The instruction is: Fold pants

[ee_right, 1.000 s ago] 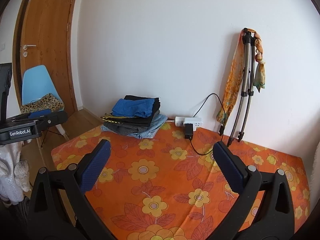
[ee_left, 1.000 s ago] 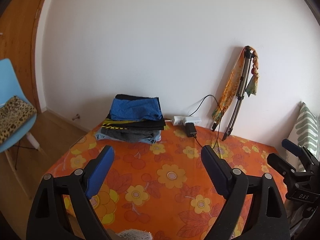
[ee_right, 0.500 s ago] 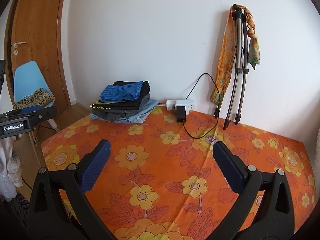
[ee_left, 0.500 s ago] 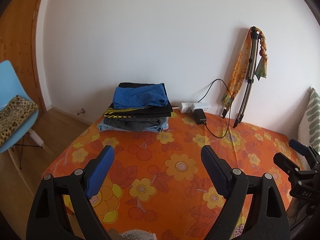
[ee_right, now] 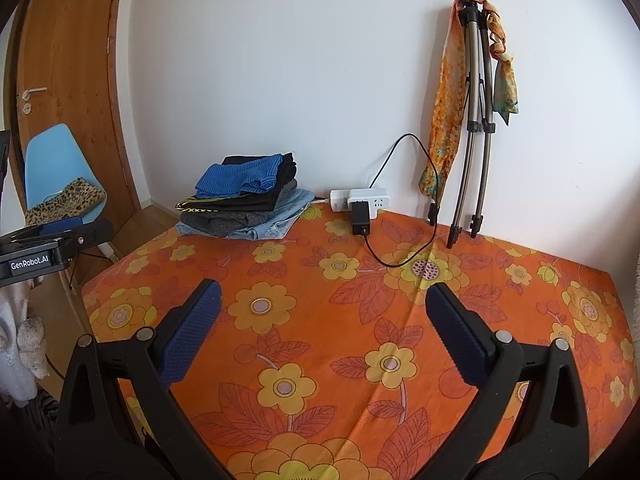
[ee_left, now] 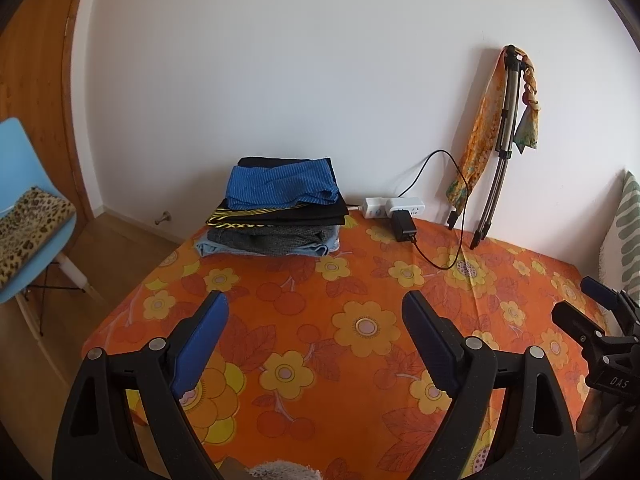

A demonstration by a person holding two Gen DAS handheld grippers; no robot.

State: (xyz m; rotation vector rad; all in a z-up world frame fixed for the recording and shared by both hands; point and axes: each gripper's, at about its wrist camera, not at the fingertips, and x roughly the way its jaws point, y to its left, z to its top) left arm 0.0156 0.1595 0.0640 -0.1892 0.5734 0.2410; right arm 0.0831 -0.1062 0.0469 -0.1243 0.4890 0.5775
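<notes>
A stack of folded pants [ee_left: 276,216], with a blue pair on top, sits at the far left corner of the table with the orange flowered cloth [ee_left: 360,292]; it also shows in the right wrist view [ee_right: 244,200]. My left gripper [ee_left: 314,304] is open and empty above the near part of the table. My right gripper [ee_right: 322,294] is open and empty above the table's middle; it shows at the right edge of the left wrist view [ee_left: 592,308]. No unfolded pants show on the table.
A white power strip with a black charger [ee_right: 360,204] and cable lies by the wall. A folded tripod with an orange scarf [ee_right: 472,120] leans on the wall. A blue chair [ee_left: 28,216] stands left of the table. A striped cushion [ee_left: 628,220] is at the right.
Both grippers have shifted a little toward the table and to the left; the stack and the tripod sit further right in the views. Both stay open and empty.
</notes>
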